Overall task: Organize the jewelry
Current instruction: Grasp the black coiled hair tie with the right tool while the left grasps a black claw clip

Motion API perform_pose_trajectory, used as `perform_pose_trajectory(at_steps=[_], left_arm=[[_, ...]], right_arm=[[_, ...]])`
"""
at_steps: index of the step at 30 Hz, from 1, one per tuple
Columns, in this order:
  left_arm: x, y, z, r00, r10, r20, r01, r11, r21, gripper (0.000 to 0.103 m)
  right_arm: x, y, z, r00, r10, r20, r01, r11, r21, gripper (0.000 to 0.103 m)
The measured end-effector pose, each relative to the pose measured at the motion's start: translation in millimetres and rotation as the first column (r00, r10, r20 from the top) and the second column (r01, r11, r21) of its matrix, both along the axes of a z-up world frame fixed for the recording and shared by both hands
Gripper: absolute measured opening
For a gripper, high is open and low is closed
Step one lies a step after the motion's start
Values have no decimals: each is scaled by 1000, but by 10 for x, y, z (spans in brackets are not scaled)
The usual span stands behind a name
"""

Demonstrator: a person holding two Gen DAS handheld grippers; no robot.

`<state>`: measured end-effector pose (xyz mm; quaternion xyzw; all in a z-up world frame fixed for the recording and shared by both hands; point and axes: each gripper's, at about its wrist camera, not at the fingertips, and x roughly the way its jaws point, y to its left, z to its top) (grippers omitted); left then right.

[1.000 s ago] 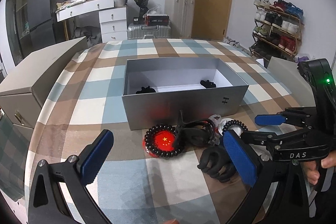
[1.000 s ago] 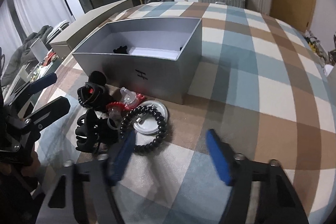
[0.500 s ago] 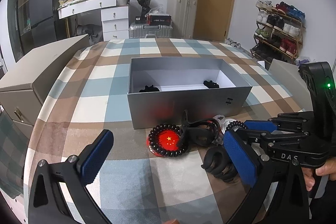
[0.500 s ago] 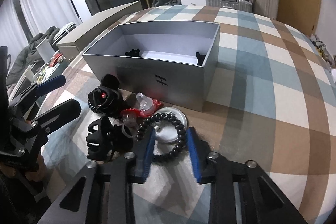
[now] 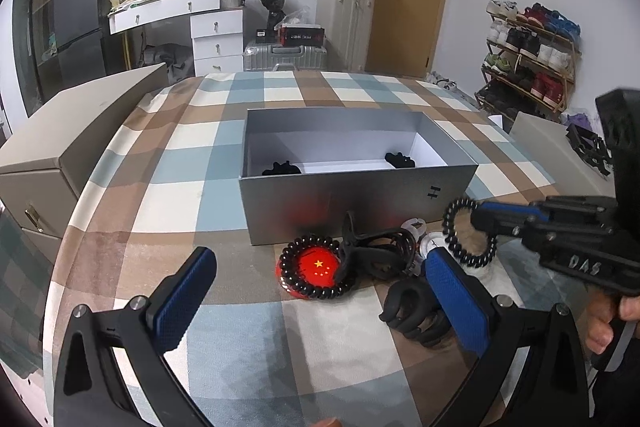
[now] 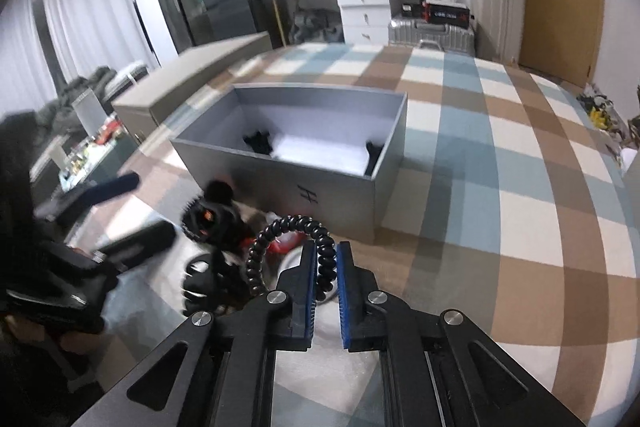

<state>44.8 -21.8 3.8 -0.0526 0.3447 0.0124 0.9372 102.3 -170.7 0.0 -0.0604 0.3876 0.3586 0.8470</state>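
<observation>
Now right gripper [image 6: 323, 259] pinches black bead bracelet [image 6: 280, 239]; left gripper [image 5: 320, 291] wide apart.

Left gripper [image 6: 120, 215] and black pile [image 6: 212, 247] motion-blurred.

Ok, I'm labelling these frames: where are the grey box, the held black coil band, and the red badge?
grey box [image 5: 352, 203], left wrist view, front wall.
black coil band [image 6: 276, 229], right wrist view, top of loop.
red badge [image 5: 318, 265], left wrist view, star face.

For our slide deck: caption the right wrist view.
Right gripper lifting black coiled bead bracelet before open grey box.
</observation>
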Motion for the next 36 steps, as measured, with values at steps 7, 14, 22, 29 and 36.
perform_pose_trajectory(at_steps=[7, 14, 22, 29, 36], left_arm=[[34, -91, -12, 999, -41, -23, 41, 999, -4, 102], [-58, -291, -89, 985, -162, -66, 163, 987, 8, 102], [-31, -408, -162, 963, -235, -133, 239, 971, 8, 79], [22, -524, -237, 942, -272, -196, 282, 959, 22, 42], [-100, -521, -143, 948, -287, -137, 294, 955, 36, 42]], right_arm=[[19, -80, 97, 1000, -13, 11, 12, 997, 72, 9], [17, -107, 125, 1000, -11, 8, 10, 996, 89, 9], [1, -90, 97, 1000, 11, 4, -12, 996, 85, 9], [-18, -119, 136, 1000, 11, 14, -12, 996, 94, 9], [-20, -119, 139, 1000, 20, 13, -21, 994, 103, 9]])
